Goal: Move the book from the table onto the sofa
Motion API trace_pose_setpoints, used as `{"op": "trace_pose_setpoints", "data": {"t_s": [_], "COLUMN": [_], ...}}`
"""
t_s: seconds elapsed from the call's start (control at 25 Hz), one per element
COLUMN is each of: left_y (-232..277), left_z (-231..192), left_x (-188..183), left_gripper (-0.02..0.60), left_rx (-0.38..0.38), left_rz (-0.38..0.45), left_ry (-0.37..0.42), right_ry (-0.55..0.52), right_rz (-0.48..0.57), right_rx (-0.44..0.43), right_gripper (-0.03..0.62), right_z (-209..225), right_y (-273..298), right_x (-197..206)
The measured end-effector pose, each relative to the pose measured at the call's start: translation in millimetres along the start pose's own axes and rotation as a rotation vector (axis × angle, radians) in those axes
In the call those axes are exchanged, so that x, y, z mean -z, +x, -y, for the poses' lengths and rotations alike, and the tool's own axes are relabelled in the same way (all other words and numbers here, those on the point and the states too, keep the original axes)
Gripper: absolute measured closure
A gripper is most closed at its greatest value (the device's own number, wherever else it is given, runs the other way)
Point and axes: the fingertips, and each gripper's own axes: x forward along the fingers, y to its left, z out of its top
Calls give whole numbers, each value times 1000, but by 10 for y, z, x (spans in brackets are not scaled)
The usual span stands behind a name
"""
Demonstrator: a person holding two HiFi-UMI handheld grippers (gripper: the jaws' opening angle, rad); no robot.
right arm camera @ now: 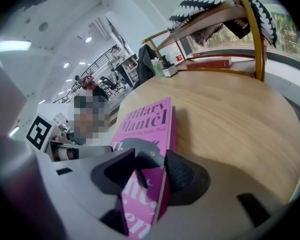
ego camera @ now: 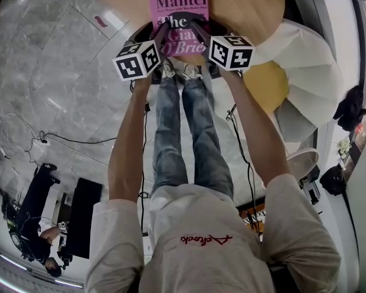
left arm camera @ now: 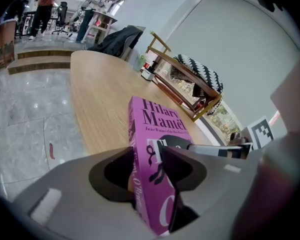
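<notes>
A pink paperback book lies on the round wooden table, its near end at the table's edge. My left gripper is at the book's near left corner and my right gripper at its near right corner. In the left gripper view the book runs between the jaws of the left gripper, one pad on the cover and one by the spine. In the right gripper view the book sits tilted between the jaws of the right gripper, which close on its right edge.
A white seat with a yellow cushion stands right of the table. A wooden rack with a black-and-white cloth sits at the table's far side. My legs stand below the table edge. Cables trail on the marble floor.
</notes>
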Motion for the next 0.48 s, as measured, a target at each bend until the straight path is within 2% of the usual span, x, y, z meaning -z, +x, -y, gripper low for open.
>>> {"op": "trace_pose_setpoints", "data": {"t_s": [0.24, 0.48], "left_y": [-210, -600], "left_z": [125, 447], "left_x": [-277, -627], "left_gripper": [396, 396], "left_rx": [-4, 3], "left_rz": [56, 128], "left_ry": [30, 75], "right_ry": [-28, -66], "right_rz": [56, 125], "right_rx": [-7, -10], "right_gripper": [397, 399], "right_z": [-189, -441], "right_y": [-163, -560], "right_x": [-297, -667]}}
